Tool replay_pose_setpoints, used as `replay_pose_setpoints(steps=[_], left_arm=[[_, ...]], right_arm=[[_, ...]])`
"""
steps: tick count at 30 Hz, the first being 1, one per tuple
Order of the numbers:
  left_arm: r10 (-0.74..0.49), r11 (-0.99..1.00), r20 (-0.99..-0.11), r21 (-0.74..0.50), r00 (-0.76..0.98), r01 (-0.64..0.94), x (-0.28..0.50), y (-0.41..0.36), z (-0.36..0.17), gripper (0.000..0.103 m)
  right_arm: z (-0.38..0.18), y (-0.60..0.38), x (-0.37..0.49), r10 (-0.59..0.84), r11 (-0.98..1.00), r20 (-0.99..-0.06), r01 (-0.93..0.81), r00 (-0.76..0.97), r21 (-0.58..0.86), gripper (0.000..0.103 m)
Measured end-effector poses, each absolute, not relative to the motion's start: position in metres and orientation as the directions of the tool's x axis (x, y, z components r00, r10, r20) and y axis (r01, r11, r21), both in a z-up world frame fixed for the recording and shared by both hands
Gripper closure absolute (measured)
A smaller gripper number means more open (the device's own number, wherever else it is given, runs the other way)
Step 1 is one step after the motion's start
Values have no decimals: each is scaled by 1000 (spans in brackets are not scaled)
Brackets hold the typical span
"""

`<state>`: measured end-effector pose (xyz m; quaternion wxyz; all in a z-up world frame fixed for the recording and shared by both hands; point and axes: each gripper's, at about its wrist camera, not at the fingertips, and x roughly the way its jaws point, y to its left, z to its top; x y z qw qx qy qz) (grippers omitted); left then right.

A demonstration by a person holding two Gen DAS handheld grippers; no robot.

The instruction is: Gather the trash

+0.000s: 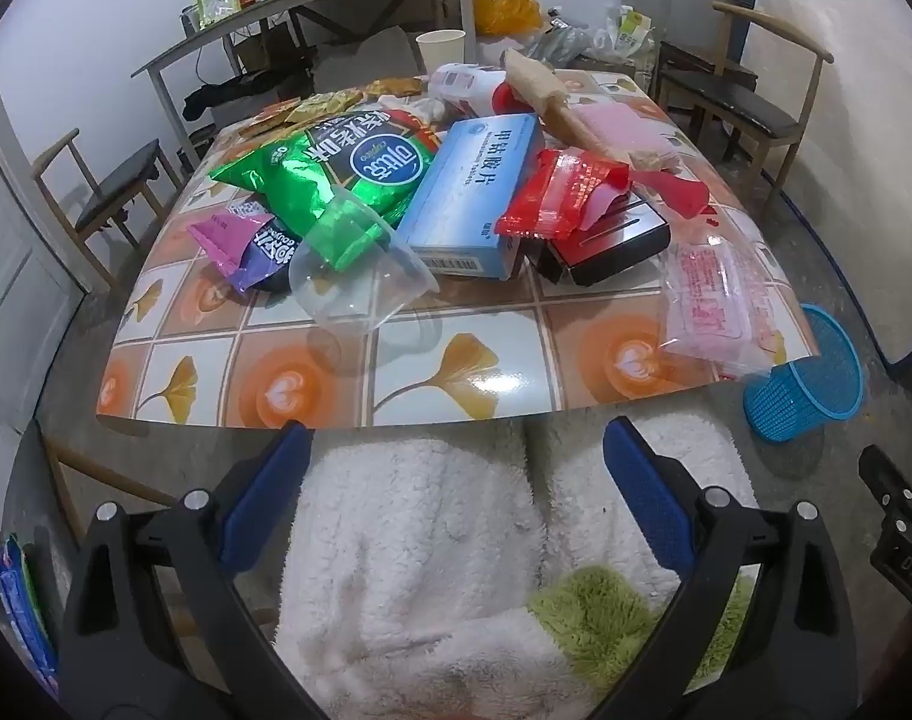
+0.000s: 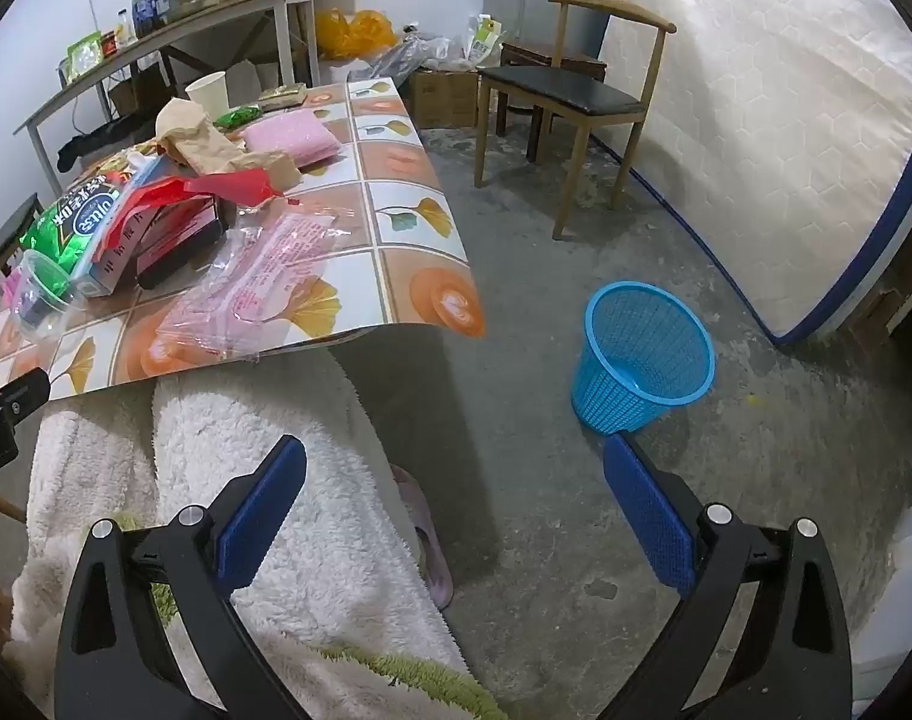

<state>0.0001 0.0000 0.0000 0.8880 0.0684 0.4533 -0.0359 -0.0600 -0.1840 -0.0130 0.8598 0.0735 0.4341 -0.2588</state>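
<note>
A table (image 1: 432, 384) with a tile-pattern cloth carries trash: a green snack bag (image 1: 336, 174), a clear plastic cup (image 1: 360, 276) on its side, a light blue box (image 1: 474, 198), a red wrapper (image 1: 552, 198), a purple wrapper (image 1: 240, 240) and a pink clear bag (image 1: 714, 306) at the right edge. A blue mesh bin (image 2: 642, 354) stands on the floor right of the table; it also shows in the left wrist view (image 1: 810, 378). My left gripper (image 1: 456, 480) is open and empty, below the table's near edge. My right gripper (image 2: 456, 492) is open and empty, over the floor short of the bin.
White fleece-covered legs (image 1: 420, 546) fill the space under both grippers. A wooden chair (image 2: 576, 96) stands beyond the bin, a mattress (image 2: 774, 120) leans on the right wall. Another chair (image 1: 108, 192) is left of the table. A long cluttered table (image 1: 312, 0) stands at the back.
</note>
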Motion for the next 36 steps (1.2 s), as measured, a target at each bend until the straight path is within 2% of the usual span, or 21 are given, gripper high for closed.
replay_pose_setpoints(steps=[36], left_arm=[[3,989,-811,90,586,119,-2,6,0,9]], right_arm=[[-11,-185,-60,-365,859,-788,506,496,-79,7]])
